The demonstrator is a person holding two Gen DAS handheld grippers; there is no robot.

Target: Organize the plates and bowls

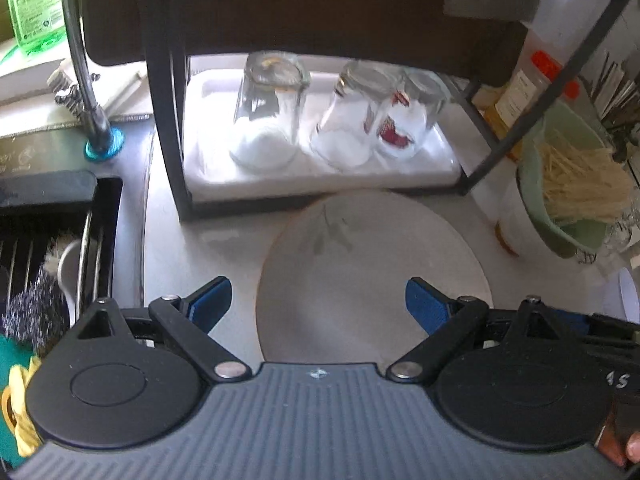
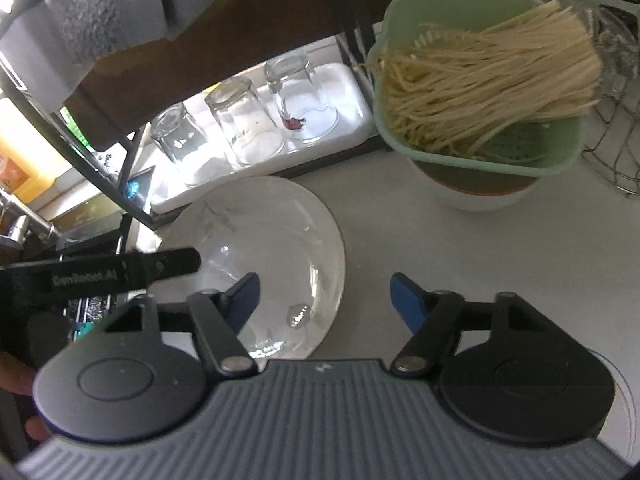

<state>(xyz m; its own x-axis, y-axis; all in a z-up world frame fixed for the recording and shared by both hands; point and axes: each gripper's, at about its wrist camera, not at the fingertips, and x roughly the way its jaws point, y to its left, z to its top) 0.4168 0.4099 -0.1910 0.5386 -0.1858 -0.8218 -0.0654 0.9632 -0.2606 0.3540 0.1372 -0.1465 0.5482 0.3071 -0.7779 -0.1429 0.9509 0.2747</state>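
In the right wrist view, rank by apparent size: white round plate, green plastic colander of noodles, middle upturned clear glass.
1. White round plate, though it is nearest the camera.
2. Green plastic colander of noodles; close to the plate, so that order is unsure.
3. Middle upturned clear glass, clearly smallest.

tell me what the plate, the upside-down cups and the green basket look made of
Plate: probably glazed ceramic; white, glossy, bright highlights and a faint leaf print.
Cups: clear glass; the white tray shows through them.
Green basket: apparently matte moulded plastic; pale, thin-walled, perforated bottom.
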